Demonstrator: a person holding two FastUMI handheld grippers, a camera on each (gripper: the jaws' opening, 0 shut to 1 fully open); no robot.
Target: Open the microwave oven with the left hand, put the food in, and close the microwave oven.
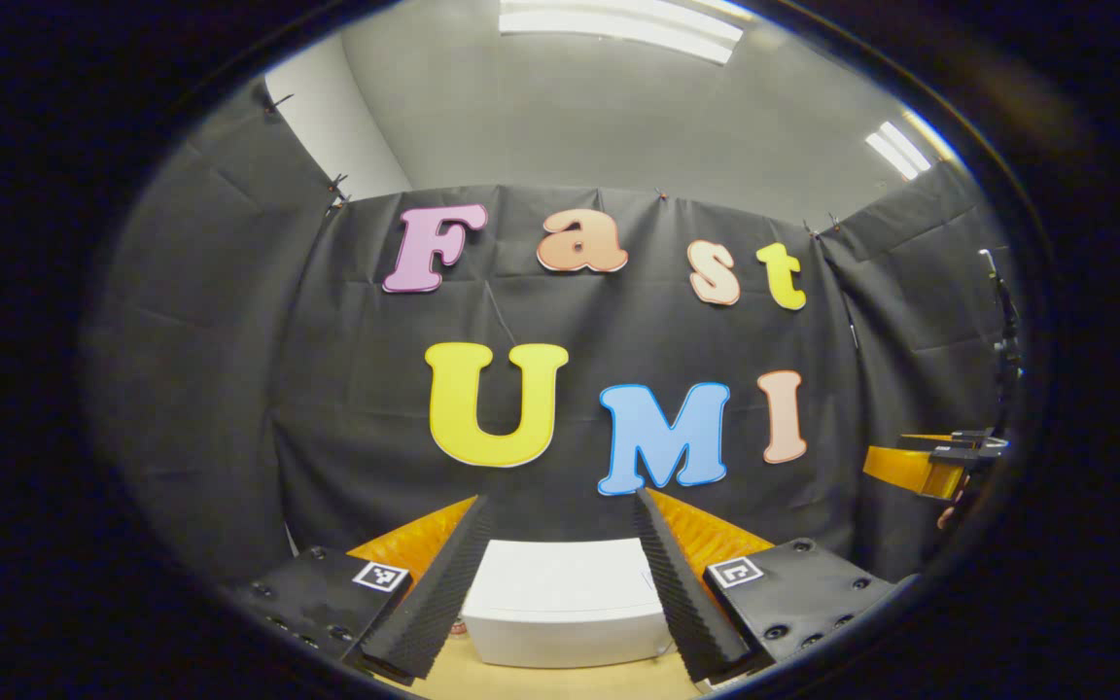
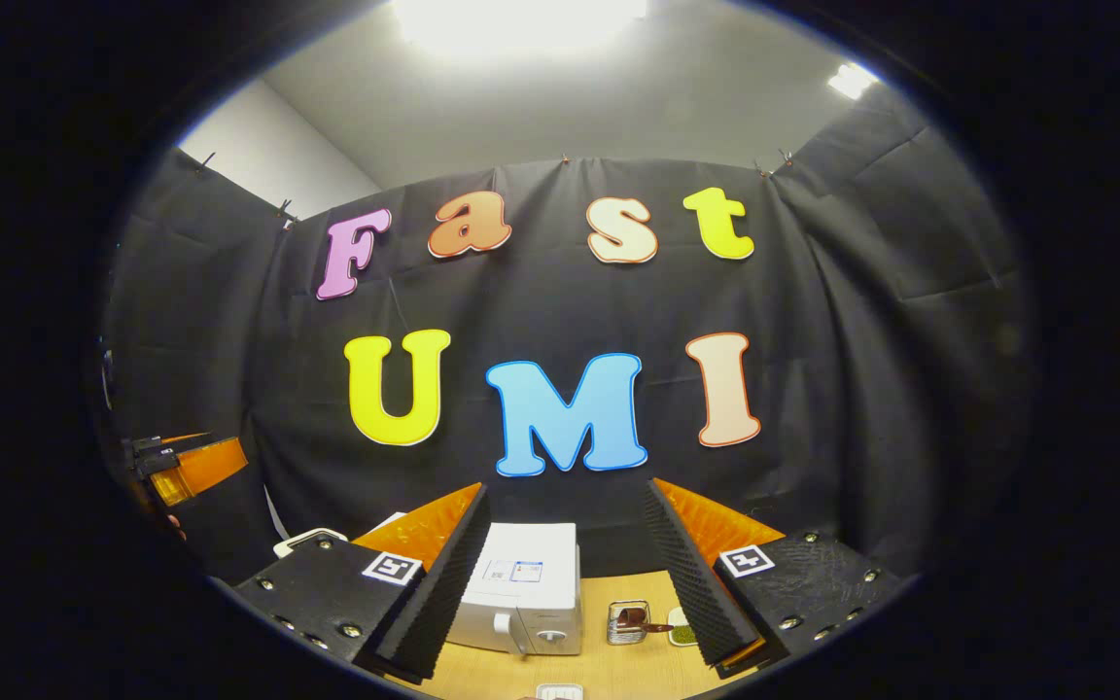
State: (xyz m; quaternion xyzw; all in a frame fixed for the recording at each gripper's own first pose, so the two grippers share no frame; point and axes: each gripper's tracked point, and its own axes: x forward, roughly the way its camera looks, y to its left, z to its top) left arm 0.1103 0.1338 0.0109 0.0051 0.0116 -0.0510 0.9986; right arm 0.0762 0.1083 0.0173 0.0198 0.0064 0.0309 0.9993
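Microwave first: in your left gripper view the white boxy microwave oven (image 1: 565, 603) sits on the light wooden tabletop (image 1: 560, 681), low and straight ahead, framed between the two fingers of your left gripper (image 1: 560, 583). Those fingers are spread wide and grip nothing; the oven lies beyond their tips, not touching them. At the far right edge you can see your other gripper (image 1: 939, 467), raised well apart from the oven. One microwave is visible here. Black cloth walls close the booth, with a grey ceiling and strip lights (image 1: 618, 24) above.

In your right gripper view the same oven (image 2: 526, 593) stands left of centre, its door shut, partly behind the left finger of your right gripper (image 2: 565, 583), whose fingers are likewise parted and empty. Right of the oven, on the table (image 2: 609, 671), sits one small metal container (image 2: 626, 622) with something brown in it, and one small dish of something green (image 2: 682, 634) is just beside it. Your left gripper (image 2: 186, 467) shows at the left edge, held high.
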